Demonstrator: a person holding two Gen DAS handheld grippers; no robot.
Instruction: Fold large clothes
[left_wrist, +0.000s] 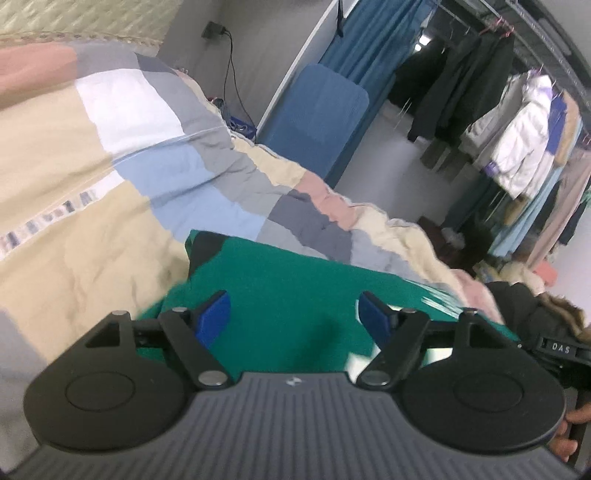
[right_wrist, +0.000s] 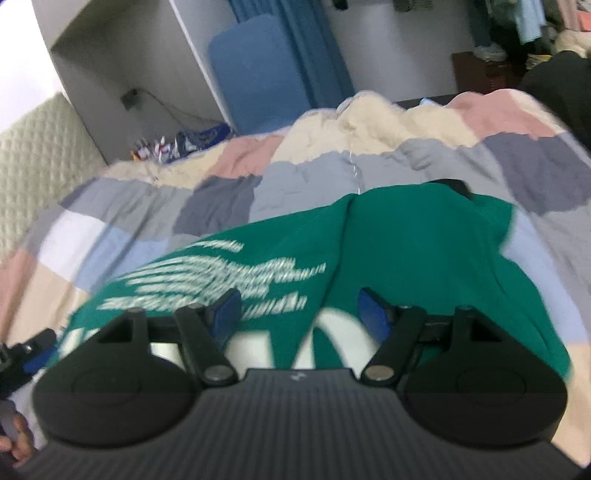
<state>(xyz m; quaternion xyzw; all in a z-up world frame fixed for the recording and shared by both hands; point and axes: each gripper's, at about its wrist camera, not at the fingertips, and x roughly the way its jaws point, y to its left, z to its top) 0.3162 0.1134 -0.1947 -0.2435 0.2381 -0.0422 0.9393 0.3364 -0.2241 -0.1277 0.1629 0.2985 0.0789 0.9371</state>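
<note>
- Green garment (right_wrist: 424, 258) lies on a bed, on top of a patchwork quilt (left_wrist: 110, 184) of beige, grey, pink, white and pale blue blocks.
- Garment carries blurred white lettering (right_wrist: 207, 277) across the part nearer the left gripper; a dark collar or trim (left_wrist: 207, 247) shows at its far edge.
- Left gripper (left_wrist: 293, 314): jaws stand wide apart above the green cloth, blue pads (left_wrist: 216, 315) clear of it, nothing between them.
- Right gripper (right_wrist: 299, 314): jaws likewise spread, over the printed area; no cloth pinched.
- Both views motion-blurred.
- Background: blue curtain (left_wrist: 373, 44), blue upright pad (left_wrist: 317, 114) against the wall, rack of hanging coats (left_wrist: 517, 129).
</note>
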